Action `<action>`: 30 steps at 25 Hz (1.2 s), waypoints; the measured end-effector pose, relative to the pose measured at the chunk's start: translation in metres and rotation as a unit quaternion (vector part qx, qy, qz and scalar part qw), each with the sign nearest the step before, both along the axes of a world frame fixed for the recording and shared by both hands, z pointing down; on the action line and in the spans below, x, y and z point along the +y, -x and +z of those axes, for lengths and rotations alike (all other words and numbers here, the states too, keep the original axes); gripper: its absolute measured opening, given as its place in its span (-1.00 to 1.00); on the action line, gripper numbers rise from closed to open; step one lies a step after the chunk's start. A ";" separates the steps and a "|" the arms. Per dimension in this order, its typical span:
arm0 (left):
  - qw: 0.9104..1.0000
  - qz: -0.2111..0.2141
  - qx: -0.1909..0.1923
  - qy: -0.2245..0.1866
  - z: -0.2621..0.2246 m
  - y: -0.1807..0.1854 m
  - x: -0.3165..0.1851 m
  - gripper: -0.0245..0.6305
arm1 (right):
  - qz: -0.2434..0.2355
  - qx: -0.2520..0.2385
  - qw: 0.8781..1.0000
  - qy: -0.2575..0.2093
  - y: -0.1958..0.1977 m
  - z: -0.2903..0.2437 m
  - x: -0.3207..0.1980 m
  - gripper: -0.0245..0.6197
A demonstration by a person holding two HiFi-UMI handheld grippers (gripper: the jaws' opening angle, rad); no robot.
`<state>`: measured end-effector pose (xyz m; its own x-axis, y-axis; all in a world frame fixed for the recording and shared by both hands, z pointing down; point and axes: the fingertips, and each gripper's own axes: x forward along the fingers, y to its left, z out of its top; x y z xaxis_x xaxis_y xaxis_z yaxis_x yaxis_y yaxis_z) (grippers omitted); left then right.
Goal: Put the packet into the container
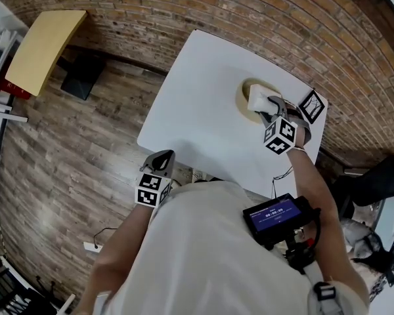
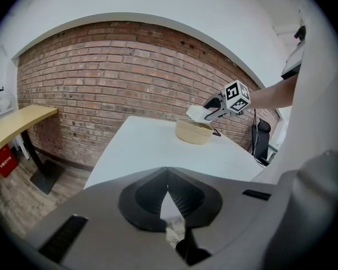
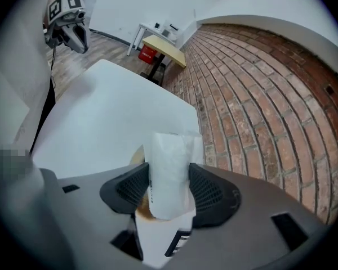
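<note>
A white packet (image 3: 170, 173) sits clamped between the ribbed pads of my right gripper (image 3: 169, 191), which is shut on it. In the head view that gripper (image 1: 268, 110) holds the packet (image 1: 257, 102) over the round tan container (image 1: 245, 92) at the far right of the white table (image 1: 203, 104). The left gripper view shows the packet (image 2: 196, 113) just above the container (image 2: 194, 131). My left gripper (image 1: 159, 164) hangs off the table's near edge. Its jaws (image 2: 168, 198) meet at the tips with nothing between them.
A brick wall (image 1: 262, 12) runs behind the table. A yellow side table (image 1: 46, 44) on a black base stands at the left on the wood floor. A dark chair (image 2: 261, 139) stands past the table's right end. A device with a lit screen (image 1: 276, 216) hangs on the person's chest.
</note>
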<state>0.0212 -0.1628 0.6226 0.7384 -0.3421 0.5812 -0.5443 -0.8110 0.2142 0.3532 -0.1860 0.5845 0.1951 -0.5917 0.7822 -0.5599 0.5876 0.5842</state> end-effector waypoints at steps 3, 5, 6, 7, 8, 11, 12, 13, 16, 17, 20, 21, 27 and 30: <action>1.000 -0.004 -0.005 0.003 0.001 0.000 -0.001 -0.90 | 0.023 -0.009 1.000 0.010 -0.016 0.009 -0.005 -0.20; 1.000 -0.007 -0.009 0.006 0.001 0.001 -0.001 -0.90 | 0.037 -0.017 0.999 0.019 -0.023 0.015 -0.008 -0.20; 1.000 -0.009 -0.011 0.007 0.000 0.003 0.000 -0.90 | 0.043 -0.021 0.999 0.024 -0.026 0.017 -0.010 -0.20; 1.000 -0.011 -0.013 0.008 0.000 0.004 0.000 -0.90 | 0.047 -0.024 0.998 0.030 -0.028 0.020 -0.011 -0.20; 1.000 -0.013 -0.015 0.009 0.001 0.006 0.001 -0.90 | 0.050 -0.027 0.998 0.036 -0.030 0.024 -0.012 -0.20; 1.000 -0.019 -0.022 0.012 0.002 0.010 0.001 -0.90 | 0.056 -0.034 0.996 0.057 -0.033 0.036 -0.014 -0.20; 0.999 -0.021 -0.024 0.014 0.003 0.010 0.001 -0.90 | 0.056 -0.035 0.996 0.065 -0.033 0.040 -0.014 -0.20; 0.999 -0.023 -0.025 0.015 0.003 0.011 0.000 -0.90 | 0.055 -0.035 0.995 0.072 -0.033 0.044 -0.014 -0.20; 0.999 -0.025 -0.028 0.016 0.004 0.011 0.000 -0.90 | 0.046 -0.029 0.994 0.092 -0.033 0.058 -0.015 -0.20; 0.999 -0.024 -0.030 0.016 0.004 0.011 -0.001 -0.90 | 0.043 -0.027 0.994 0.097 -0.033 0.062 -0.015 -0.20; 0.999 -0.026 -0.033 0.018 0.004 0.011 -0.001 -0.90 | 0.036 -0.026 0.993 0.111 -0.032 0.071 -0.016 -0.20; 0.999 -0.027 -0.034 0.019 0.004 0.011 -0.002 -0.90 | 0.035 -0.026 0.993 0.113 -0.032 0.074 -0.017 -0.20; 0.999 -0.025 -0.044 0.021 0.004 0.012 0.000 -0.90 | 0.023 -0.026 0.992 0.125 -0.032 0.083 -0.017 -0.20; 0.998 -0.020 -0.048 0.022 0.007 0.007 0.000 -0.90 | 0.019 -0.031 0.990 0.135 -0.035 0.091 -0.017 -0.20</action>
<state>0.0140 -0.1627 0.6297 0.6642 -0.3434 0.6641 -0.5967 -0.7787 0.1941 0.3882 -0.2030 0.6752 0.1601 -0.3520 0.9222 -0.6135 0.6964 0.3723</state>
